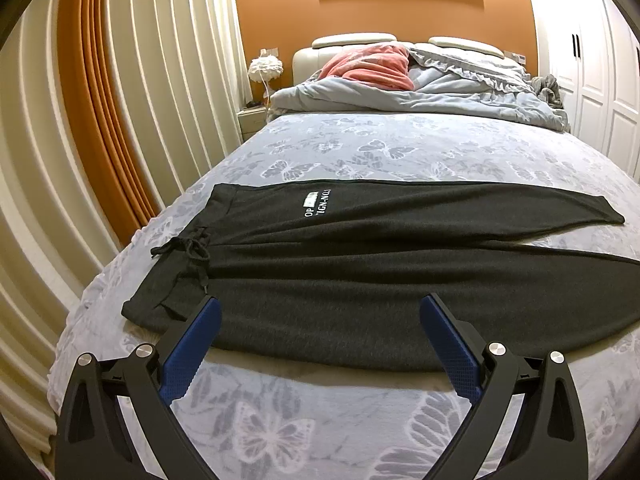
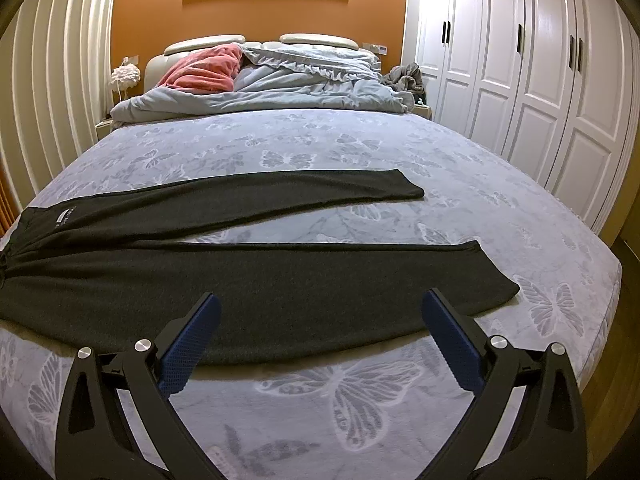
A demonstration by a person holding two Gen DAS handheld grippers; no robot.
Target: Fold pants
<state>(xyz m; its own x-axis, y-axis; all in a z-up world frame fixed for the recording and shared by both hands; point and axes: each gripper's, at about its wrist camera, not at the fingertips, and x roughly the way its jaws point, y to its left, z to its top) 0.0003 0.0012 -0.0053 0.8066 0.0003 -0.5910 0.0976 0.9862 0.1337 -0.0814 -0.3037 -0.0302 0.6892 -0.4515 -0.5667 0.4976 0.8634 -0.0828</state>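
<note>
Bed (image 2: pixel 360 140): fills both views; pale blue sheet printed with butterflies. Rumpled duvet (image 2: pixel 280 88) and a pink pillow (image 2: pixel 200 68) are piled at the headboard end, well apart from the work area.

Room: orange wall behind the headboard, white wardrobe doors (image 2: pixel 540 80) on the right, pleated curtains (image 1: pixel 120 80) on the left.

Pants (image 1: pixel 360 272): dark grey, spread flat across the near end of the bed. Waistband lies to the left, both legs run out to the right. Unfolded; no fold made yet, by the look of it.

Legs: splayed in a narrow V. Far leg hem (image 2: pixel 412 190) and near leg hem (image 2: pixel 496 276) lie well apart, bare sheet between them.

Drawstring (image 1: pixel 188 248): tied loosely, trailing over the waistband front.

Printed logo (image 1: pixel 316 202): white lettering on the far hip, partly readable.

Left gripper (image 1: pixel 320 340): spread wide, nothing in it, poised over the near edge close to the waist end.

Right gripper (image 2: pixel 320 332): also spread wide and empty, over the near edge of the near leg, short of the hem.

Risk, shallow bite: soft knit may slip from the blue pads (image 2: pixel 192 344) mid-lift and leave the fold half done.

Risk, deep bite: closing too low could catch the sheet along with the cloth.

Risk, uneven carry: if the two ends travel unequally, the near leg lands skewed on the far one.

Risk, drawstring: may drag and bunch under the fold.
</note>
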